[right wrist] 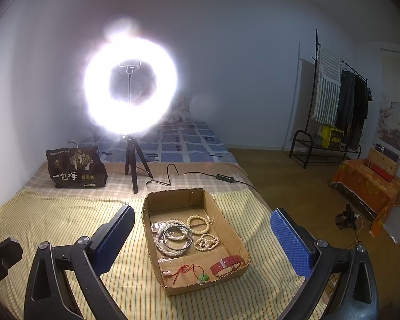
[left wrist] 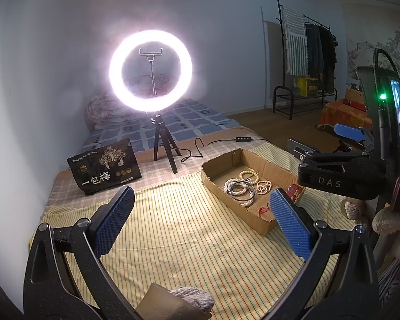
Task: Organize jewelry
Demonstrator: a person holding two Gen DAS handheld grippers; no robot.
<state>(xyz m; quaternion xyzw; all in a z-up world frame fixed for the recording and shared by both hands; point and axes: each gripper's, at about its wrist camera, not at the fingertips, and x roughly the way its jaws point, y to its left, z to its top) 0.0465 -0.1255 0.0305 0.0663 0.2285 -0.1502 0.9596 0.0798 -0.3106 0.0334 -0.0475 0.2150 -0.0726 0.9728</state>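
Left gripper (left wrist: pixel 202 221): fingers spread wide, holding nothing, above the striped cloth (left wrist: pixel 189 240).
Right gripper (right wrist: pixel 202 242): fingers also spread wide, holding nothing, over the cardboard box (right wrist: pixel 228 229).
Jewelry: in the box lie pearl strands (right wrist: pixel 170 237), a dark bangle (right wrist: pixel 177 238), a cream bead bracelet (right wrist: pixel 198 224), a red strap (right wrist: pixel 226 265) and a red string (right wrist: pixel 185 269).
Hard to see: the left finger hides the box's near corner in the left view.
Ring light (right wrist: pixel 130 85): its glare blurs things behind it.

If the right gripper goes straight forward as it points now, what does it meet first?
Probably the cardboard box of jewelry: it lies between the open right gripper fingers, ahead and below. Depth is unclear.
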